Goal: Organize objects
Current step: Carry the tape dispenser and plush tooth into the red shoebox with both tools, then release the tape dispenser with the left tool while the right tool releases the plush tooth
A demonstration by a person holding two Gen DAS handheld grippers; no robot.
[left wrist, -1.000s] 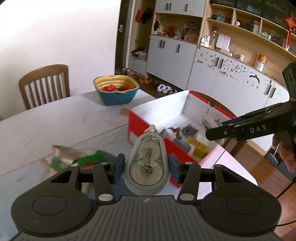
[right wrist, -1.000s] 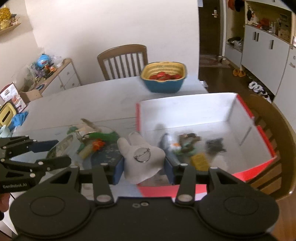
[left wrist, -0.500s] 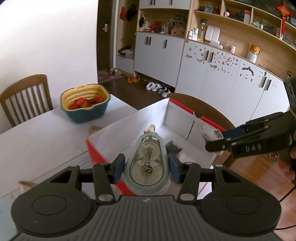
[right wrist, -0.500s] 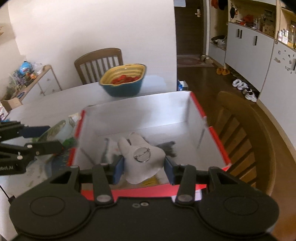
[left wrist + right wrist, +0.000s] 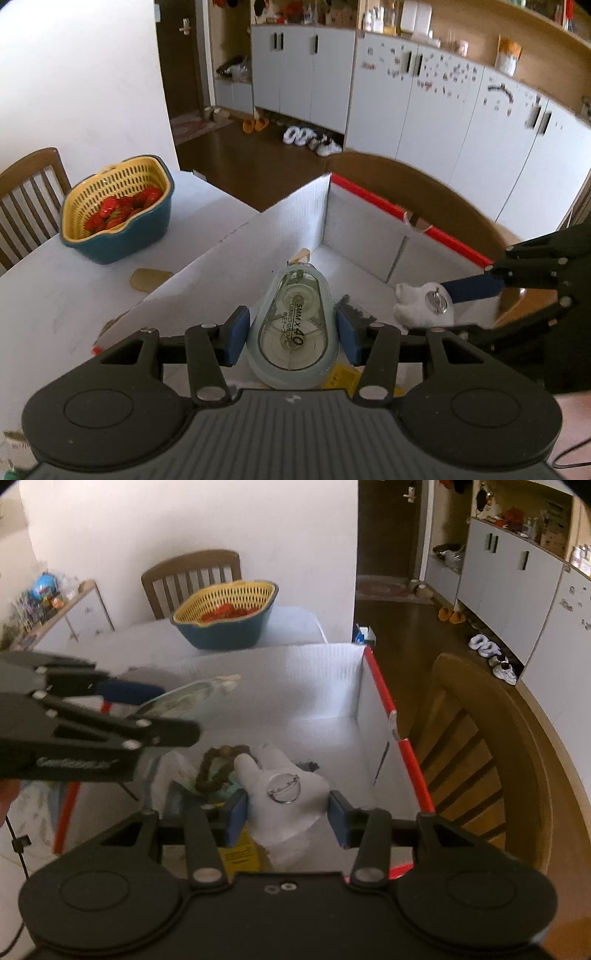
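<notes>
While reading "5MM x 40 CORRECTION TAPE", the correction tape (image 5: 293, 328) sits clamped in the left gripper (image 5: 291, 334) jaws over the red-edged box (image 5: 373, 254); right gripper (image 5: 286, 814) jaws clamp a white badge (image 5: 284, 794) over it, near a strawberry basket (image 5: 114, 210) on the tabletop (image 5: 55, 295).

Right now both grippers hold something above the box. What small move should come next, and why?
Probably open the left gripper to drop the correction tape into the white box. The tape already hangs over the box interior, past the near wall. The right gripper, holding the white glove-shaped badge, could release likewise.
</notes>
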